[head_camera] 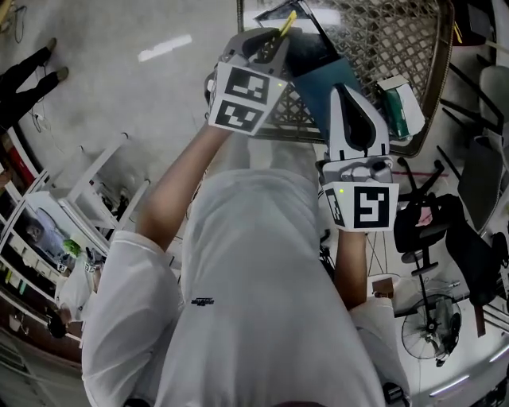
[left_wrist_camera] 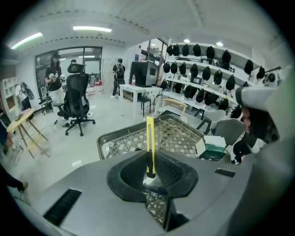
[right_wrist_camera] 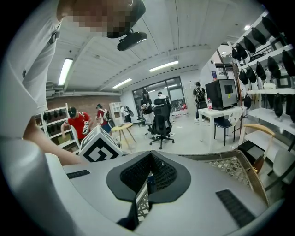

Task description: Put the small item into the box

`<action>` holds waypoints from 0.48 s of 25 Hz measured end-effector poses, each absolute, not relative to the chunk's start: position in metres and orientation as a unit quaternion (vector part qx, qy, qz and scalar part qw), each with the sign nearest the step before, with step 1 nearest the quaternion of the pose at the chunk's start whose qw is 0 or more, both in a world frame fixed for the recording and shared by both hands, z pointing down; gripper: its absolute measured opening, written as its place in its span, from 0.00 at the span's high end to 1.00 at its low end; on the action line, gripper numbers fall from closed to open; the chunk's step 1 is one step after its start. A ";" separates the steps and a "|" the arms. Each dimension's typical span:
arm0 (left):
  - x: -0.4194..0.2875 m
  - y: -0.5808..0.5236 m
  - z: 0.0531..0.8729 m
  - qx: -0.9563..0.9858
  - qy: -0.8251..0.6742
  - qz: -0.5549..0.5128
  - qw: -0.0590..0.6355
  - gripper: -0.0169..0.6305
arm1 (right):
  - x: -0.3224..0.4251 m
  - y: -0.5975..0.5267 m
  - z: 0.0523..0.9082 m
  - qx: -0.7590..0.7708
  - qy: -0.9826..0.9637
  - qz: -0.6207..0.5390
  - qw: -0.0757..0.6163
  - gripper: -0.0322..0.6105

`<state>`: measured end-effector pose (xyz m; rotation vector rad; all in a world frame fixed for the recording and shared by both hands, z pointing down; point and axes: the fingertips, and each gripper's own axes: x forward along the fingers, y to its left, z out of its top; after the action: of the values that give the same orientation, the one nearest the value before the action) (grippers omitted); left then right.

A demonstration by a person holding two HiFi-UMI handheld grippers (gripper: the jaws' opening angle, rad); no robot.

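Note:
A slim yellow cutter-like item (left_wrist_camera: pixel 150 143) stands upright between the jaws of my left gripper (left_wrist_camera: pixel 150 173), which is shut on its lower end. In the head view this yellow item (head_camera: pixel 286 22) pokes out of the left gripper (head_camera: pixel 278 33), just beside the upper corner of a dark teal box (head_camera: pixel 318 67). My right gripper (head_camera: pixel 343 89) meets the box's right side. In the right gripper view the jaws of the right gripper (right_wrist_camera: pixel 148 182) are closed on a thin dark blue edge. The box's opening is hard to make out.
A metal mesh basket (head_camera: pixel 398 32) lies under and beyond both grippers, also in the left gripper view as the mesh basket (left_wrist_camera: pixel 179 138). A white and green carton (head_camera: pixel 402 107) rests in it. Office chairs (left_wrist_camera: pixel 76 103), tables and several people stand on the floor around.

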<state>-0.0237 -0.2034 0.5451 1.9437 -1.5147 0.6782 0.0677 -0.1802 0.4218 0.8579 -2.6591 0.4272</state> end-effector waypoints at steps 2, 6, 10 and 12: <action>-0.023 -0.205 0.559 0.722 -0.568 0.258 0.298 0.90 | 0.067 -0.182 0.430 0.298 -0.928 0.160 0.158 0.95; -0.019 -0.209 0.581 0.720 -0.563 0.270 0.303 0.90 | 0.069 -0.188 0.442 0.299 -0.924 0.177 0.158 0.95; -0.014 -0.209 0.603 0.722 -0.552 0.284 0.305 0.90 | 0.073 -0.192 0.451 0.307 -0.920 0.184 0.159 0.95; -0.011 -0.208 0.615 0.723 -0.546 0.298 0.303 0.90 | 0.076 -0.193 0.456 0.311 -0.918 0.190 0.159 0.95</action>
<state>-0.0109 -0.2080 0.6147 1.9158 -1.4463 0.7887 0.0760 -0.1933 0.4562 0.8888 -2.6230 0.5422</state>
